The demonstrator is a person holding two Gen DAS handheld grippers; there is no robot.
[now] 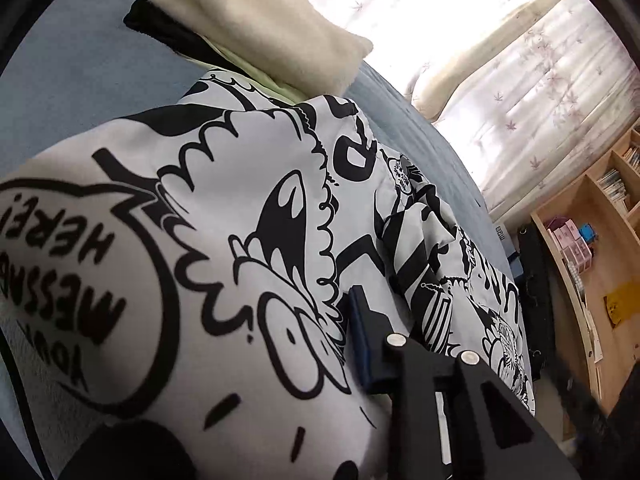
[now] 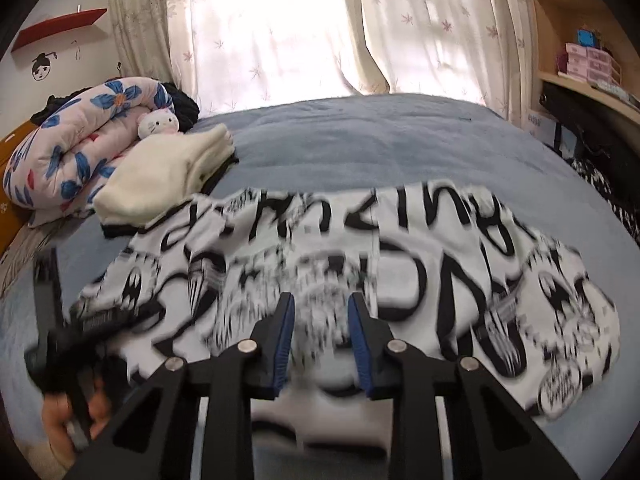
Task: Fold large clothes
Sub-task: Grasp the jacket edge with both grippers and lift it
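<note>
A large white garment with black cartoon print point(image 2: 340, 264) lies spread across the blue bed point(image 2: 360, 136). My right gripper point(image 2: 322, 300) is open just above its near middle, with nothing between the blue pads. In the left wrist view the garment point(image 1: 200, 240) fills the frame and drapes over my left gripper; only one blue-padded finger point(image 1: 362, 332) shows, the other is hidden under the cloth. The left gripper and the hand holding it also show at the garment's left edge in the right wrist view point(image 2: 68, 344), blurred.
A folded cream fleece on dark clothing point(image 2: 168, 172) sits at the garment's far left corner, also in the left wrist view point(image 1: 256, 28). A rolled floral quilt with a plush toy point(image 2: 80, 136) lies behind it. Wooden shelves point(image 2: 580, 64) stand right; curtains point(image 2: 320, 24) hang behind.
</note>
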